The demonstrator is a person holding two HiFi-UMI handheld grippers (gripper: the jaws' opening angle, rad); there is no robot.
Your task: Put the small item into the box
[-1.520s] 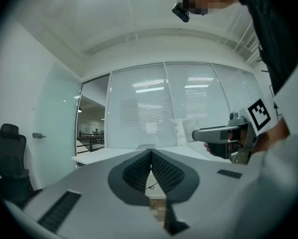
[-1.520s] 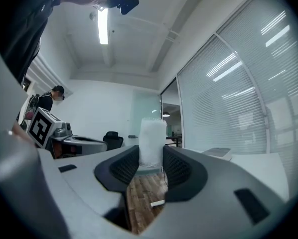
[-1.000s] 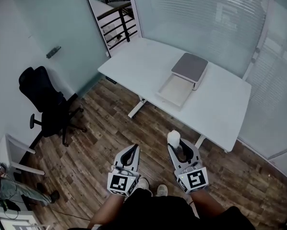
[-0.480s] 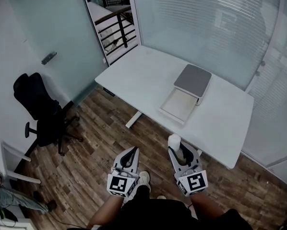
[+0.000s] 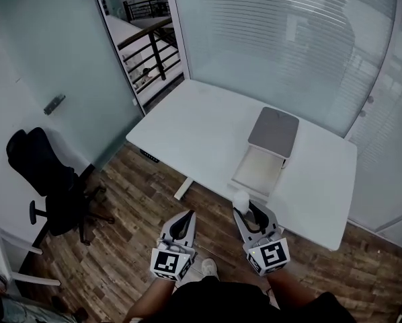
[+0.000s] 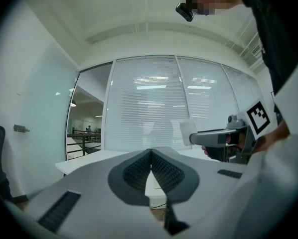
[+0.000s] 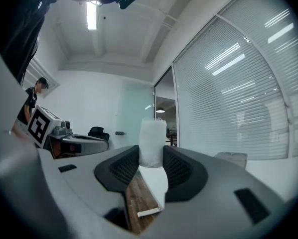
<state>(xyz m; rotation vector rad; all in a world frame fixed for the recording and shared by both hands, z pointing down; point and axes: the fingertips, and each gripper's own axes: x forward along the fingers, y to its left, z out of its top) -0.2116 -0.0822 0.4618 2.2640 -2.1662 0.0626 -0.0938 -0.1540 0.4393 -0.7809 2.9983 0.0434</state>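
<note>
Right tool tight on the small white item — left tool closed, empty

Left hand-held gripper jaws closed, right hand-held gripper beside it, clamping small white item, both pointing forward

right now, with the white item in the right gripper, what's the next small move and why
Probably carry the right gripper forward toward the box. Its jaws are closed on the small white item, but it is only about at the near edge of the table, and the box's open tray lies farther on. The left gripper is shut and empty.
</note>
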